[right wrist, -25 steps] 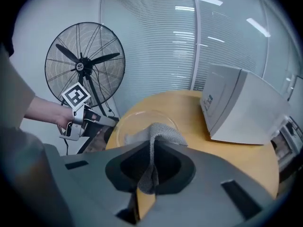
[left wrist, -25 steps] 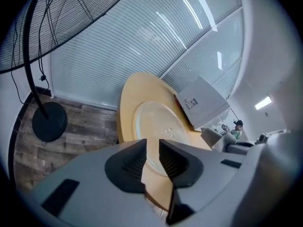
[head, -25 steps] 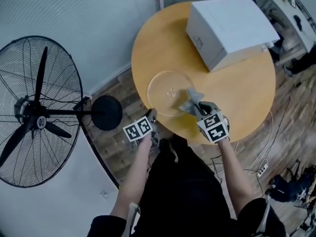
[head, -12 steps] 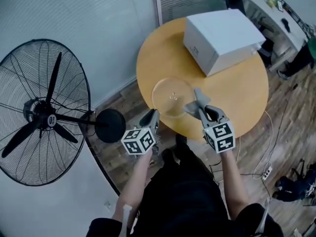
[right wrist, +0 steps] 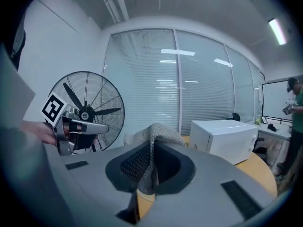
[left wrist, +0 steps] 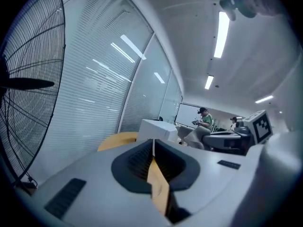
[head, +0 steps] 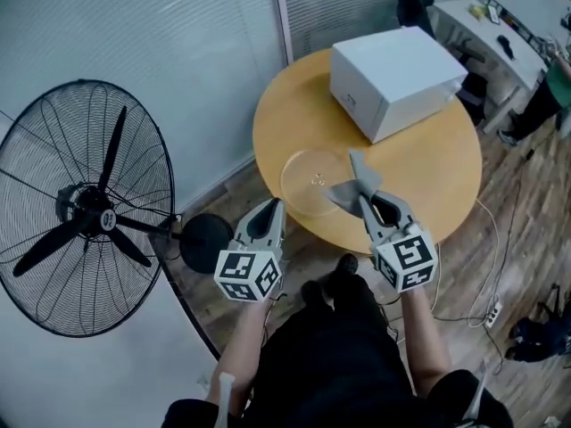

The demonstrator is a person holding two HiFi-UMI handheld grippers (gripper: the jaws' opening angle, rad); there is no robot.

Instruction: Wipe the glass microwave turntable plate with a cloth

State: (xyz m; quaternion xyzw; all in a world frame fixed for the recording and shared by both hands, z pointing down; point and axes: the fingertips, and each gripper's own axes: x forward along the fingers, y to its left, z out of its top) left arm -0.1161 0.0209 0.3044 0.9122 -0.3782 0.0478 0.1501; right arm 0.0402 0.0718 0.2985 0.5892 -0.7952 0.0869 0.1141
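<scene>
Glass plate [head: 312,181] lies on the surface [head: 428,163] beside the microwave [head: 393,65]; right tool [head: 366,201] clamps the cloth [head: 355,178], left tool [head: 274,208] has just been closing, narrow and empty; advise lowering cloth flat, wiping in overlapping circles.

Round counter [head: 428,172] with a tan wooden top. Carries a white microwave [head: 393,69] on the far side, set at an angle to the edge. Carries a clear glass turntable plate [head: 308,181] lying flat near the near-left edge, apart from the microwave.
</scene>
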